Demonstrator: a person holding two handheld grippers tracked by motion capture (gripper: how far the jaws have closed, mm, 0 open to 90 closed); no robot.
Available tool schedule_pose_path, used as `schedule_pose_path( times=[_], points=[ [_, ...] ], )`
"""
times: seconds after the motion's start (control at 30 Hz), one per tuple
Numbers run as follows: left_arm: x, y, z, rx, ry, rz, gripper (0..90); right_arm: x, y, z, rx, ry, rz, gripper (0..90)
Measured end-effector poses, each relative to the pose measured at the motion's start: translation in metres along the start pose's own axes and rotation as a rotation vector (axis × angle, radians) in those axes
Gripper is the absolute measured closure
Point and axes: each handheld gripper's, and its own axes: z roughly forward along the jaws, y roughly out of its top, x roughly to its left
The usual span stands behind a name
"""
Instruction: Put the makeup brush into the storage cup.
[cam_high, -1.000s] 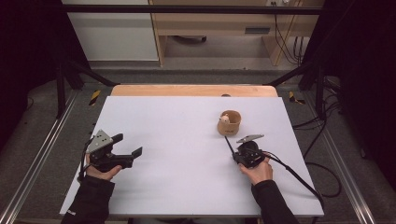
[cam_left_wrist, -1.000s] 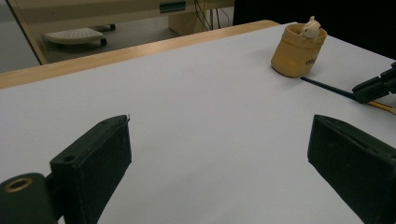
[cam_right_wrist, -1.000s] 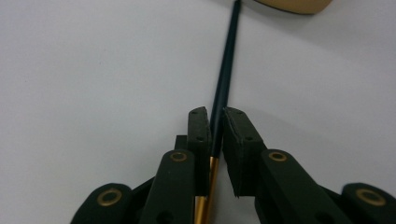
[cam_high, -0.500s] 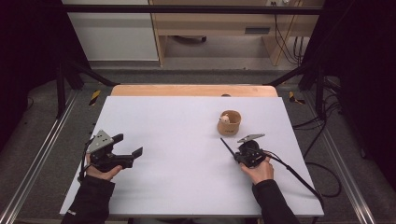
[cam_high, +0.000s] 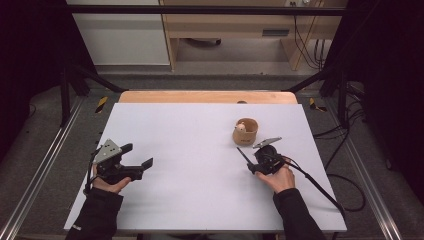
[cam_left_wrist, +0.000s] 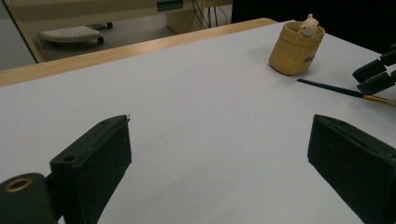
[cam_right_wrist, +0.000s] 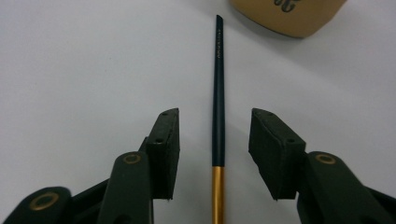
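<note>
Brush not yet gripped; all left to do.
Right tool open astride brush near cup, desk's right half; left tool wide open, empty.

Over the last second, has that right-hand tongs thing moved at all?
Hardly, if at all. In the high view the right tongs sit just below the tan cup, as before, open astride the brush on the table.

Brush lies on table, just before cup.
</note>
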Motion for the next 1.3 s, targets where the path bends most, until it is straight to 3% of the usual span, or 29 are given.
schedule_pose_path(
  times=[0.17,0.43,0.7,0.9,1.3],
  points=[
    [0.0,0.0,-0.001,0.003,-0.003,0.005,5.9,0.001,0.015,0.0,0.051,-0.014,-0.04,50.3],
    [-0.001,0.0,0.0,0.003,-0.003,0.004,5.9,-0.005,0.021,0.004,0.152,-0.02,-0.066,51.4],
    [-0.002,0.0,0.001,0.007,-0.006,0.007,5.9,-0.006,0.021,0.01,0.187,0.004,-0.067,57.4],
    [-0.001,0.0,0.001,0.013,-0.006,0.009,5.9,-0.005,0.019,0.018,0.222,0.023,-0.075,67.4],
    [-0.002,-0.001,0.003,0.021,-0.009,0.015,5.9,-0.004,0.019,0.018,0.231,0.035,-0.061,78.6]
  ],
)
